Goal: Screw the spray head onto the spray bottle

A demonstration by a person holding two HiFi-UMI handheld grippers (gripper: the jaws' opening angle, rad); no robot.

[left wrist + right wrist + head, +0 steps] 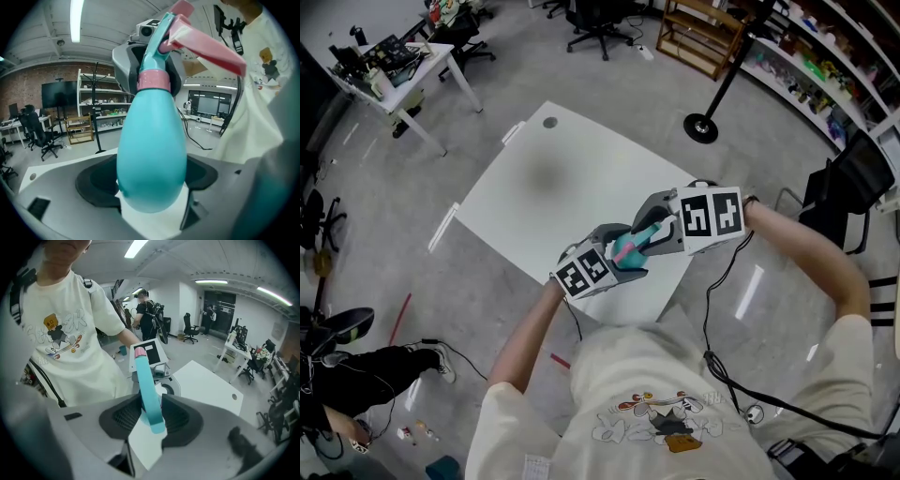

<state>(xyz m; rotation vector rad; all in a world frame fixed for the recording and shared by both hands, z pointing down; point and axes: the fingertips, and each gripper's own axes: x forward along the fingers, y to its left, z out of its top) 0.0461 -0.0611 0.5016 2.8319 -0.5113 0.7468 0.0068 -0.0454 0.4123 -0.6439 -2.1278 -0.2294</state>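
Over the near edge of the white table (pixel 534 187), a teal spray bottle (pixel 630 249) hangs in the air between my two grippers. My left gripper (pixel 152 187) is shut on the bottle's round body (pixel 152 154), which fills the left gripper view. The spray head (pixel 161 37), with its pink collar (pixel 153 80) and pink trigger (pixel 211 47), sits on the bottle's neck. My right gripper (pixel 151 411) is shut round the spray head (pixel 147 385) at the collar, its grey fingers (pixel 123 65) on both sides. The thread under the collar is hidden.
A black stand with a round base (pixel 701 127) rises beyond the table's far corner. Behind it are a wooden shelf (pixel 698 33) and office chairs (pixel 598 23). A cable (pixel 712 309) hangs from the right gripper. The person's torso (pixel 666 403) is close behind the grippers.
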